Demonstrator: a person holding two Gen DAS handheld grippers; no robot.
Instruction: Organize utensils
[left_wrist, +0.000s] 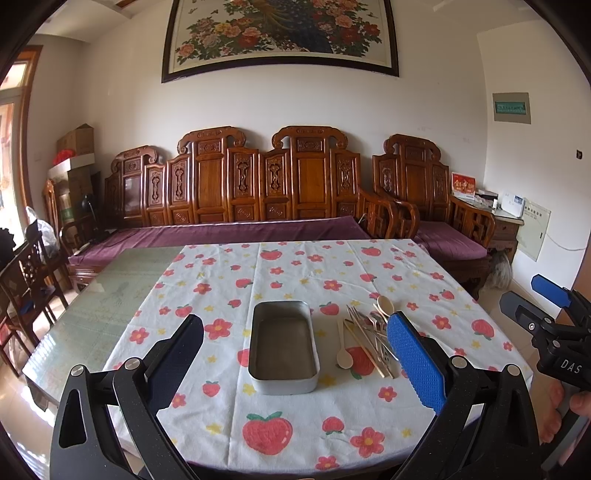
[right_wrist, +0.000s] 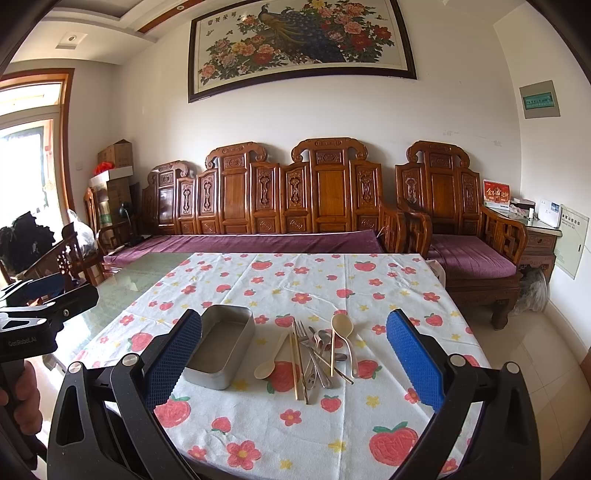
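An empty grey metal tin (left_wrist: 283, 345) (right_wrist: 221, 345) sits on the strawberry-print tablecloth (left_wrist: 295, 266). To its right lies a pile of utensils (left_wrist: 369, 332) (right_wrist: 317, 354): a beige spoon (right_wrist: 271, 356), gold chopsticks (right_wrist: 295, 363), a fork (right_wrist: 303, 332), metal spoons and a beige ladle (right_wrist: 341, 326). My left gripper (left_wrist: 295, 358) is open and empty, held above the table's near edge in front of the tin. My right gripper (right_wrist: 295, 358) is open and empty, in front of the pile. The right gripper also shows at the right edge of the left wrist view (left_wrist: 554, 317).
The tablecloth covers the right part of a glass-topped table (left_wrist: 103, 295). A carved wooden sofa with purple cushions (left_wrist: 258, 206) stands behind the table. Wooden chairs (left_wrist: 33, 280) stand at the left. The left gripper's body (right_wrist: 33, 325) shows at the left.
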